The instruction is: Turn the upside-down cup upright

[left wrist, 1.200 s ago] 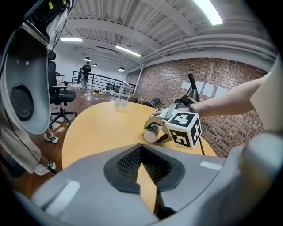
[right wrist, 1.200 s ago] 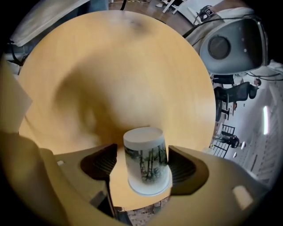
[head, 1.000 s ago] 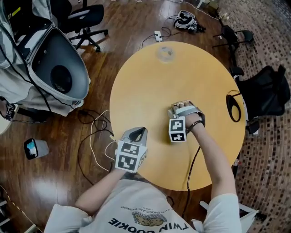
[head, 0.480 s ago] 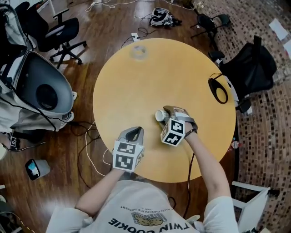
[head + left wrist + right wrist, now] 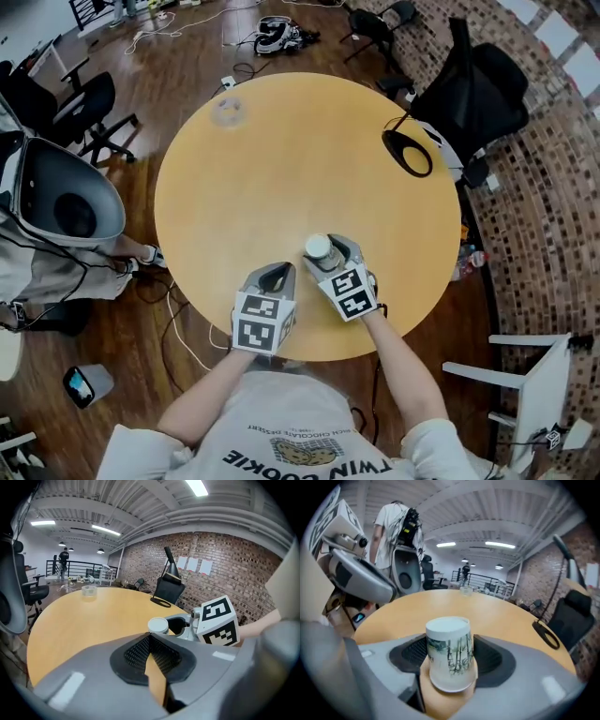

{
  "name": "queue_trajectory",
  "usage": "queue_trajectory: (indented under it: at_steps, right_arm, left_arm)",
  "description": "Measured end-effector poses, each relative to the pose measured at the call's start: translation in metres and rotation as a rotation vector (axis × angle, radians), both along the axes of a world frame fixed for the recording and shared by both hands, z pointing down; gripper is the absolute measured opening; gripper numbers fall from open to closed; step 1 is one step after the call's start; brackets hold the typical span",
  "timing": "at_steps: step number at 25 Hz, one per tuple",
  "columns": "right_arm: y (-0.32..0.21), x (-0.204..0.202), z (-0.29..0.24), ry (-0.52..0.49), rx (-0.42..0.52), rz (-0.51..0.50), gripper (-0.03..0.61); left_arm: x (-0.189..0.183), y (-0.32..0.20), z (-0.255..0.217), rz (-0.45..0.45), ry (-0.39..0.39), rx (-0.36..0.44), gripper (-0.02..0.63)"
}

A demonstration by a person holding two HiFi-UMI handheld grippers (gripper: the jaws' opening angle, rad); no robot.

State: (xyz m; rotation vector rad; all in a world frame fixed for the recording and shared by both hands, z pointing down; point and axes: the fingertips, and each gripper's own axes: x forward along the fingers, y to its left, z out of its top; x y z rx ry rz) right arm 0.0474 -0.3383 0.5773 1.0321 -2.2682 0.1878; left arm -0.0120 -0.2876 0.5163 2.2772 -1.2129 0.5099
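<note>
The grey left gripper point(image 5: 150, 638) is seen closed and empty; beyond it, a white paper cup point(image 5: 158, 625) is held in the right gripper point(image 5: 168, 625) over a round yellow table point(image 5: 84, 616)

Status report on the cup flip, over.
Right gripper shut on paper cup, narrow end up, not upright yet. Left gripper shut, empty. Nothing close by on table.

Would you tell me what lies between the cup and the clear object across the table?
Only bare tabletop; the head view shows nothing else between cup and clear object.
</note>
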Motion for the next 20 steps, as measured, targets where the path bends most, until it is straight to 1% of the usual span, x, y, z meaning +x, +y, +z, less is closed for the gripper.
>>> queue_trajectory:
  at_steps: [3, 4, 6, 9, 13, 16, 20]
  right_arm:
    - [0.013, 0.016, -0.013, -0.17, 0.059, 0.148, 0.301]
    - [0.018, 0.02, -0.014, -0.206, 0.074, 0.183, 0.301]
    - [0.03, 0.027, -0.011, -0.246, 0.092, 0.242, 0.301]
    - [0.043, 0.035, -0.001, -0.271, 0.082, 0.298, 0.301]
    - [0.051, 0.04, 0.007, -0.289, 0.058, 0.331, 0.301]
    - [0.059, 0.041, 0.016, -0.279, 0.038, 0.33, 0.301]
    - [0.071, 0.04, 0.027, -0.231, 0.007, 0.305, 0.301]
  left_arm:
    - [0.013, 0.008, -0.002, 0.019, -0.013, 0.006, 0.003]
    - [0.017, 0.01, -0.002, 0.024, -0.018, 0.008, 0.003]
    - [0.023, 0.015, -0.002, 0.033, -0.026, 0.01, 0.003]
    - [0.031, 0.021, -0.001, 0.046, -0.032, 0.004, 0.003]
    - [0.037, 0.027, -0.002, 0.057, -0.042, 0.003, 0.003]
    - [0.037, 0.03, -0.002, 0.057, -0.051, 0.007, 0.003]
    - [0.041, 0.033, -0.005, 0.053, -0.055, 0.01, 0.003]
